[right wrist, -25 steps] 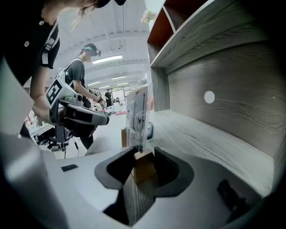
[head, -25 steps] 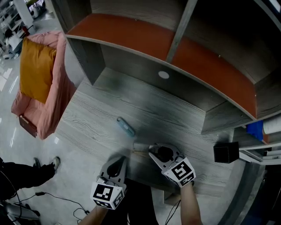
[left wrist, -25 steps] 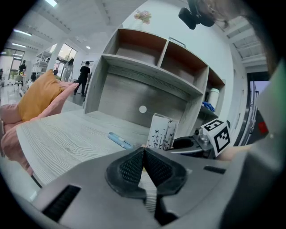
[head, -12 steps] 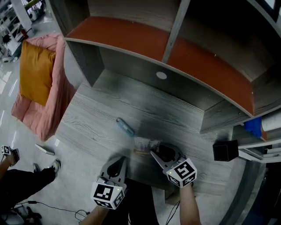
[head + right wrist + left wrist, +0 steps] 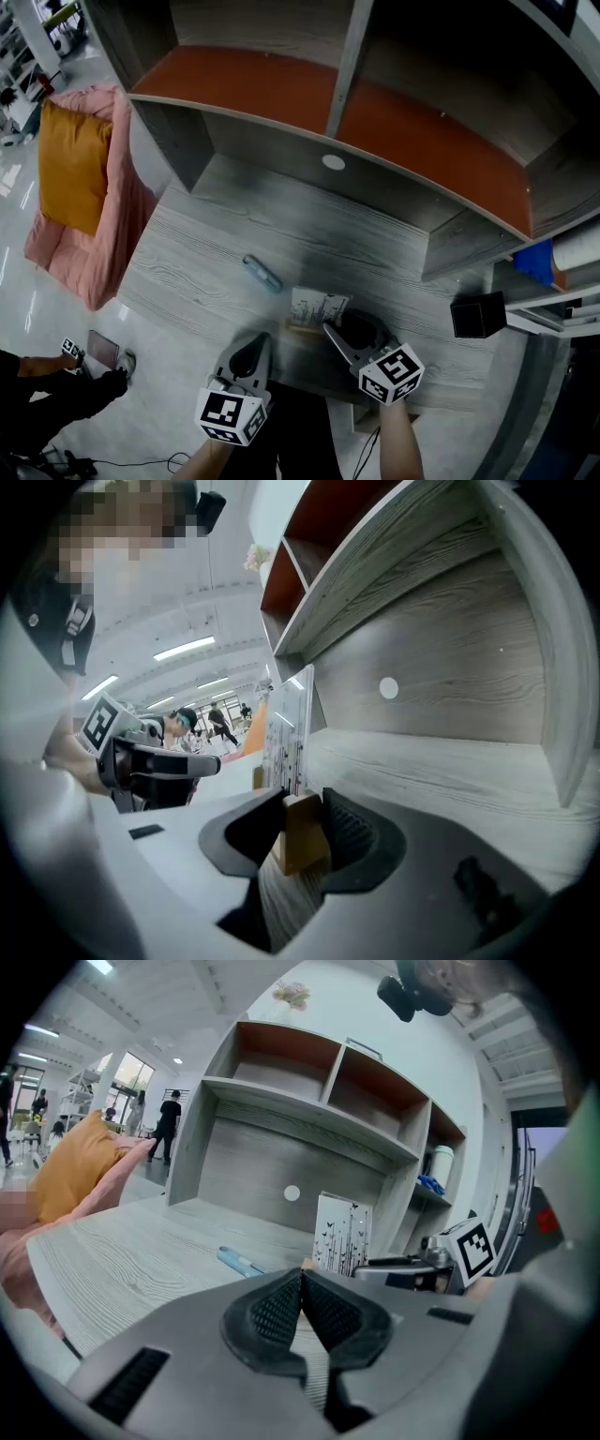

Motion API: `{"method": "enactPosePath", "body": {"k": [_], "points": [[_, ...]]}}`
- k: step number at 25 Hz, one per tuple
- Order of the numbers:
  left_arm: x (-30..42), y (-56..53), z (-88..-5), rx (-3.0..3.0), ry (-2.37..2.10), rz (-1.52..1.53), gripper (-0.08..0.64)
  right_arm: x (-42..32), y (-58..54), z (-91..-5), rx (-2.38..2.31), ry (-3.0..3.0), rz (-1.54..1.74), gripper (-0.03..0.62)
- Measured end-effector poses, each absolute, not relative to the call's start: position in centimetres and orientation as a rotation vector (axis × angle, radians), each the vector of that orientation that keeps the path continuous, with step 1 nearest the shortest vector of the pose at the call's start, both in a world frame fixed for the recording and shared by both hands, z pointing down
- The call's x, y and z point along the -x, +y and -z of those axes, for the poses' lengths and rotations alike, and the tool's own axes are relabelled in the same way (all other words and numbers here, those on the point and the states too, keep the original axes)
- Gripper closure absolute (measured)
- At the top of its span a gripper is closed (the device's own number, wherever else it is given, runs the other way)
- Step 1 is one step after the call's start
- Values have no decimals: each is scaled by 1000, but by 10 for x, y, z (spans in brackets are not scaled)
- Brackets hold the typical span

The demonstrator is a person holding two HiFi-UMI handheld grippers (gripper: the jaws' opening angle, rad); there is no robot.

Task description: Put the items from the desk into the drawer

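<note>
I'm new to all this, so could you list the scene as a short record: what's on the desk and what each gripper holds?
Desk: grey wood grain, under shelves
Left gripper: jaws together, empty
Right gripper: closed on the wooden base of an upright white card
Blue pen: lying on the desk, apart from both grippers
</note>
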State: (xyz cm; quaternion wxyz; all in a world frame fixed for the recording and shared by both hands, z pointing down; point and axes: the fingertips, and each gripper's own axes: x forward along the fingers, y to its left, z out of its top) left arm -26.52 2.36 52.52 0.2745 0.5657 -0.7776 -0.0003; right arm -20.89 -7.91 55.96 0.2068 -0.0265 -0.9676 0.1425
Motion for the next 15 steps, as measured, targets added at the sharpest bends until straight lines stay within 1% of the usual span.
{"method": "enactPosePath", "body": {"k": [15], "points": [[252,-5,-491,-1635,-2057,-31,551,184,-88,-526,-67,-2735,-456,457]]}}
